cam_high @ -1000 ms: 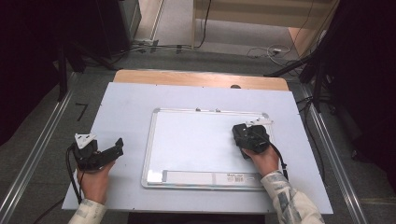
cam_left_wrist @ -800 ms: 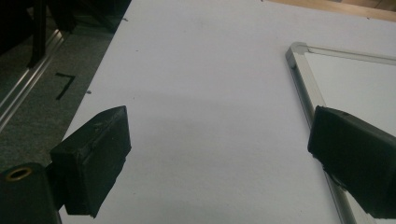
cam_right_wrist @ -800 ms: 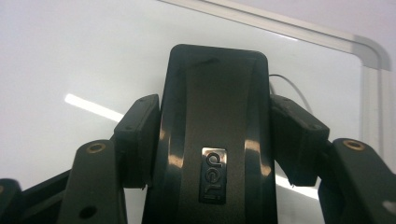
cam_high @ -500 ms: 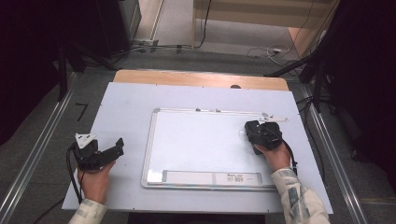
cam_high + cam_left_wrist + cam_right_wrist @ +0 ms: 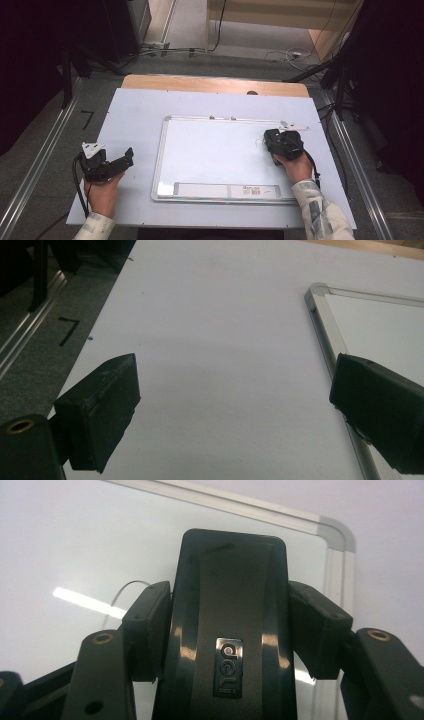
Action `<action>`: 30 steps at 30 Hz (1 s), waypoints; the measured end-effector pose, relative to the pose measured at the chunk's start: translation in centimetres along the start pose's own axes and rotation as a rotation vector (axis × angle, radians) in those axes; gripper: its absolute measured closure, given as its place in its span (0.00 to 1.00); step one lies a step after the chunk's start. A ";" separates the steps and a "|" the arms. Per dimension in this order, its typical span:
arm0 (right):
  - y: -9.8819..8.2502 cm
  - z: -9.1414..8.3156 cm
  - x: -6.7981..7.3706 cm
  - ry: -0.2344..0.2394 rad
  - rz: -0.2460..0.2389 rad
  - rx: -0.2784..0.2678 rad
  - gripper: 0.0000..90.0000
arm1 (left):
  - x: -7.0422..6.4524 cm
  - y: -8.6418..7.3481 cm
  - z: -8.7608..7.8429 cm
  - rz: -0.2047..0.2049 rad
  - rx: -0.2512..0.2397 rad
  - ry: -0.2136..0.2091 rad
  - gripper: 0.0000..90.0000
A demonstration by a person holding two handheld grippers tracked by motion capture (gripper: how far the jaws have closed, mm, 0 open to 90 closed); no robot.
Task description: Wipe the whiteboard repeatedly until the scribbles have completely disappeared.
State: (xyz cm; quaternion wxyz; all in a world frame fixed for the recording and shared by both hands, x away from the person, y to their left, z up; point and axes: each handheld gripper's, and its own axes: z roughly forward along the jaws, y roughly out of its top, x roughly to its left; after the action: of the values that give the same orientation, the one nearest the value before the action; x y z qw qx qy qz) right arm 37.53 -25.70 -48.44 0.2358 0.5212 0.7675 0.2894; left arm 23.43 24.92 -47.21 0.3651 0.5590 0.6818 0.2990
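Observation:
A white whiteboard (image 5: 215,150) with a silver frame lies flat in the middle of the table. My right gripper (image 5: 281,143) sits over the board's right part, near its upper right corner (image 5: 336,530). It is shut on a black whiteboard eraser (image 5: 230,625), whose glossy back fills the space between the two jaws. A faint thin pen line (image 5: 125,587) shows on the board just left of the eraser. My left gripper (image 5: 125,159) rests on the table left of the board, open, with nothing between its jaws (image 5: 235,405). The board's left frame edge (image 5: 325,335) runs beside its right jaw.
A light grey mat (image 5: 140,115) covers the tabletop, with a wooden strip (image 5: 210,84) along the far edge. A thin white object (image 5: 296,128) lies by the board's upper right corner. Metal rails (image 5: 45,150) flank the table; cables lie on the floor beyond.
My right gripper slid a little to the right across the board with the eraser, then stopped. The left gripper has stayed put.

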 end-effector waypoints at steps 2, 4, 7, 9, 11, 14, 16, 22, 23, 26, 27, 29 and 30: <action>-0.2 -0.2 0.7 0.007 -0.013 0.000 0.40 | -0.1 0.0 0.0 0.003 -0.003 0.000 0.07; -0.5 -0.5 1.3 0.017 -0.026 -0.002 0.40 | -0.1 0.0 0.0 0.002 -0.002 0.000 0.07; -0.8 -0.9 2.3 0.033 -0.037 0.001 0.40 | -0.1 0.0 0.0 0.001 -0.002 -0.001 0.07; -1.1 -1.1 3.0 0.049 -0.053 0.001 0.40 | -0.1 0.0 0.0 0.002 -0.002 -0.002 0.07; -1.3 -1.3 3.4 0.056 -0.062 -0.001 0.40 | 0.0 0.0 0.0 0.000 -0.002 -0.002 0.07; -1.6 -1.6 3.5 0.071 -0.067 -0.001 0.40 | 0.0 0.0 0.0 -0.003 0.000 -0.004 0.07; -1.7 -1.7 3.4 0.078 -0.060 0.004 0.40 | 0.1 0.0 -0.1 -0.004 0.000 -0.002 0.07; -2.3 -2.2 2.5 0.068 -0.054 0.009 0.40 | 0.4 -0.1 -0.2 -0.015 -0.003 -0.004 0.07; -2.3 -2.3 2.3 0.064 -0.051 0.009 0.40 | 0.4 -0.1 -0.2 -0.018 -0.004 -0.004 0.07; -2.4 -2.2 1.5 0.049 -0.031 0.008 0.40 | 0.3 -0.1 -0.2 -0.017 -0.003 -0.005 0.07; -2.4 -2.2 1.3 0.046 -0.027 0.008 0.40 | 0.3 -0.1 -0.2 -0.017 -0.003 -0.006 0.07; -2.3 -2.1 0.9 0.035 -0.014 0.009 0.40 | 0.3 -0.1 -0.2 -0.015 -0.002 -0.007 0.07; -2.3 -2.1 0.7 0.028 -0.008 0.009 0.40 | 0.3 -0.1 -0.2 -0.013 -0.001 -0.008 0.07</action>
State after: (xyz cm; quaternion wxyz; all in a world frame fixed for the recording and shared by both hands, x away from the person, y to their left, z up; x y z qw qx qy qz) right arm 34.39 -26.13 -48.54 0.2238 0.5151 0.7739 0.2926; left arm 23.19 25.25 -47.19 0.3699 0.5556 0.6837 0.2950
